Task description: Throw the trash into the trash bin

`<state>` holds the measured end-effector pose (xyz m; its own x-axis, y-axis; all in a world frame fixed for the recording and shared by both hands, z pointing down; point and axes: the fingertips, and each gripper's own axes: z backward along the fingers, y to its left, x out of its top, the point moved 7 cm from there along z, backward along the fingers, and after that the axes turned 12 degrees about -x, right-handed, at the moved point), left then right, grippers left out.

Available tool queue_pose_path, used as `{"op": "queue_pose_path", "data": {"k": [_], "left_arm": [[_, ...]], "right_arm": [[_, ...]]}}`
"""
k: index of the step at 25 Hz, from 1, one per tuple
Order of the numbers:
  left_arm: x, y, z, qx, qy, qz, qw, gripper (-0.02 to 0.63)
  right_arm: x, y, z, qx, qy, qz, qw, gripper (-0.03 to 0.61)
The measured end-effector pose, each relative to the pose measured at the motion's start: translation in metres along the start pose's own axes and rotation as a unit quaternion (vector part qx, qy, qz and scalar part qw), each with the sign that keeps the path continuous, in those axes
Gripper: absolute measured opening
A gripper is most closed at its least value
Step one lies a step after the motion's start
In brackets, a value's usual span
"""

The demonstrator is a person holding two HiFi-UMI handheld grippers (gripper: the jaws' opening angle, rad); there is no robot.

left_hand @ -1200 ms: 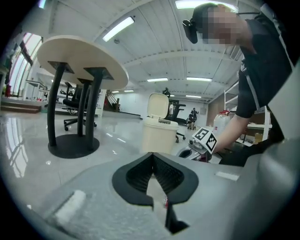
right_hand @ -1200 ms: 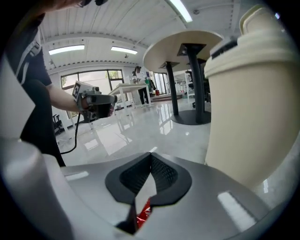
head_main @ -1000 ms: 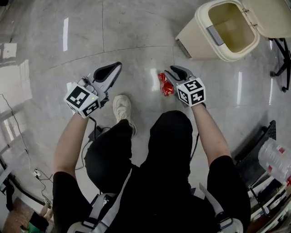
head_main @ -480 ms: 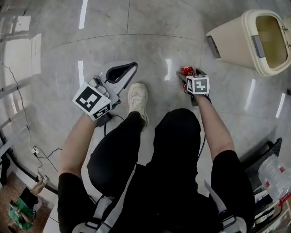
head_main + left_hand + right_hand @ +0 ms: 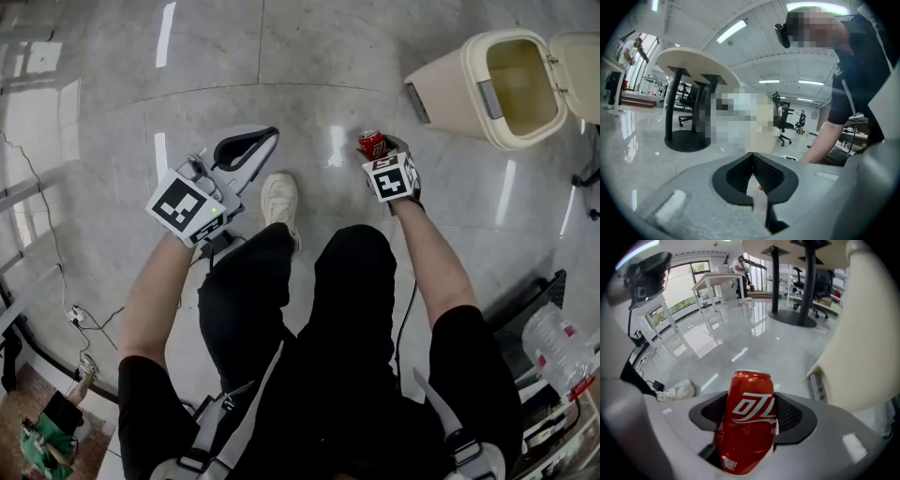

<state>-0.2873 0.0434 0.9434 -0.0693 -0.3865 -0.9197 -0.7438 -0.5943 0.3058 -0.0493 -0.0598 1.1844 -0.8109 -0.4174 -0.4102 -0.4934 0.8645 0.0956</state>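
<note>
The red can (image 5: 749, 420) stands between the right gripper's (image 5: 378, 150) jaws, which have just been closing and now pinch its sides. The trash bin (image 5: 450, 94), lid open, stands nearby on the marble floor (image 5: 309, 56). The left gripper (image 5: 753, 161) is closed on nothing.

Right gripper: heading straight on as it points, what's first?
The right gripper, fingers just closing, holds the red can; past it, probably floor, trash bin off to the right.

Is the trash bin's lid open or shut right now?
Open: the lid is swung back off the trash bin, and its inside shows.
</note>
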Motion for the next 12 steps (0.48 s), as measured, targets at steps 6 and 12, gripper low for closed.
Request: {"op": "queue_pose_path", "data": {"k": [6, 12], "left_arm": [[0.140, -0.045, 0.008, -0.019, -0.021, -0.003, 0.9996, 0.003], [0.287, -0.123, 0.031, -0.017, -0.059, 0.002, 0.9981, 0.003]], "right_arm": [[0.101, -0.009, 0.175, -0.016, -0.092, 0.037, 0.995, 0.308], [0.170, -0.020, 0.370, -0.013, -0.146, 0.003, 0.989, 0.308]]}}
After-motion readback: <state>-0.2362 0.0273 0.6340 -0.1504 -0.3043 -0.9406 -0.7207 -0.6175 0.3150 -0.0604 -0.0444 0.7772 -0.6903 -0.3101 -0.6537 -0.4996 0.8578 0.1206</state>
